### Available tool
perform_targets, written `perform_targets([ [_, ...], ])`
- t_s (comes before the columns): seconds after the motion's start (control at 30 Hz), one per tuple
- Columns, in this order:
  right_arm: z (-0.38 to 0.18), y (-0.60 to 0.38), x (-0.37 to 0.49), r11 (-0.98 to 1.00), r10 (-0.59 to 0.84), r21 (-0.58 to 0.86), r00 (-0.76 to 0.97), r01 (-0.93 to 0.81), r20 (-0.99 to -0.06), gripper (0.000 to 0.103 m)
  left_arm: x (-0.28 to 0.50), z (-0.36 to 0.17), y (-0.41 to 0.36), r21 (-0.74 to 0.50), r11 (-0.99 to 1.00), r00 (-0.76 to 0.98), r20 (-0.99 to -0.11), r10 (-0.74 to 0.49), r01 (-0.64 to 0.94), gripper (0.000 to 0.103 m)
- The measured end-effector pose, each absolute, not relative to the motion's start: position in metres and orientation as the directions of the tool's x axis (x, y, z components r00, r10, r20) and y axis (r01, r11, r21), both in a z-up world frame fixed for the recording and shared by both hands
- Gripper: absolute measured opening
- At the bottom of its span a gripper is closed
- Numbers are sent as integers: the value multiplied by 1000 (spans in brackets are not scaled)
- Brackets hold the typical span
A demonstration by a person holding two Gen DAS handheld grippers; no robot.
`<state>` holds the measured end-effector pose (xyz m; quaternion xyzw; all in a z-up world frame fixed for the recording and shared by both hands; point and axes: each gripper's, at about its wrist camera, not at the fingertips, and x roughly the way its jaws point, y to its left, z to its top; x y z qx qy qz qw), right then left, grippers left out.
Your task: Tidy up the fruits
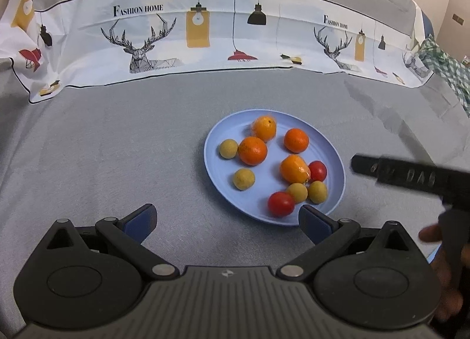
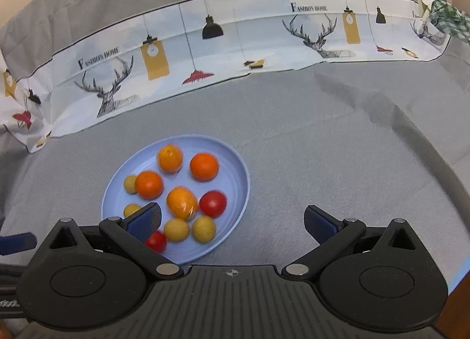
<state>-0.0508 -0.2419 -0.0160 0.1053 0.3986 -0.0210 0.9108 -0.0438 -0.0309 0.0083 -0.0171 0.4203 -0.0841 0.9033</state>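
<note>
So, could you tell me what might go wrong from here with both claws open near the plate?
1. The fruits crowd the blue plate: the near tomato touches a yellow fruit, so closing on one may push its neighbour.
2. Two oranges, including the wrapped orange, appear film-wrapped and might slip in a grip.
3. The right claw and left claw sit close at the plate's near edge and could collide.

Your surface was a grey cloth. On it you had a blue plate of fruit and a printed cloth behind.
</note>
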Motion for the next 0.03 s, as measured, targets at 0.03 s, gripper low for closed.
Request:
perform_targets([
  [0.03, -15, -248, -47, 976, 40, 176, 690, 128, -723, 102, -43, 8, -30, -105, 986, 631, -758, -166, 133, 103],
])
